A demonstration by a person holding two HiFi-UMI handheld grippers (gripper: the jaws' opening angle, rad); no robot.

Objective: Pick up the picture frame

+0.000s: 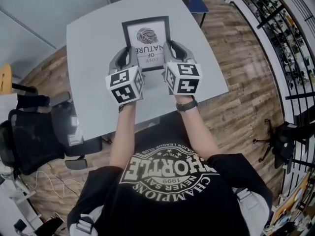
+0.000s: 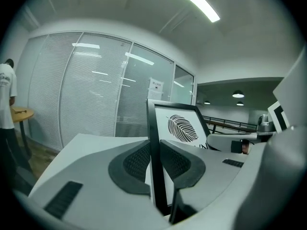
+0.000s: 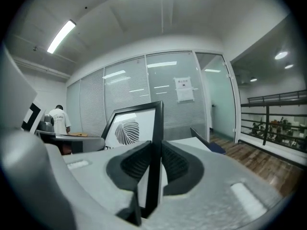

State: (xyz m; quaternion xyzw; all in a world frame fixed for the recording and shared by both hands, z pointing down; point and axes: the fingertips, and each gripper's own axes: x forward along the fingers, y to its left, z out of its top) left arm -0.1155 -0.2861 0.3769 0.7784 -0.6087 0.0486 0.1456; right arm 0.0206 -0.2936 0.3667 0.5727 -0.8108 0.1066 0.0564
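A black picture frame (image 1: 147, 36) with a white leaf print is held up above the grey table (image 1: 88, 63), roughly upright. My left gripper (image 1: 132, 58) is shut on the frame's left edge (image 2: 154, 147), whose black bar runs between its dark pads (image 2: 136, 161). On the opposite side my right gripper (image 1: 168, 55) is shut on the right edge (image 3: 155, 147), pinched by its pads (image 3: 175, 163). The leaf print (image 2: 182, 127) shows in the left gripper view, and the print (image 3: 127, 131) shows again in the right gripper view.
A black office chair (image 1: 34, 136) stands left of the table and a blue chair (image 1: 197, 4) at its far corner. A railing (image 1: 290, 43) runs along the right. A person in a white shirt (image 3: 58, 120) stands far off by the blinds.
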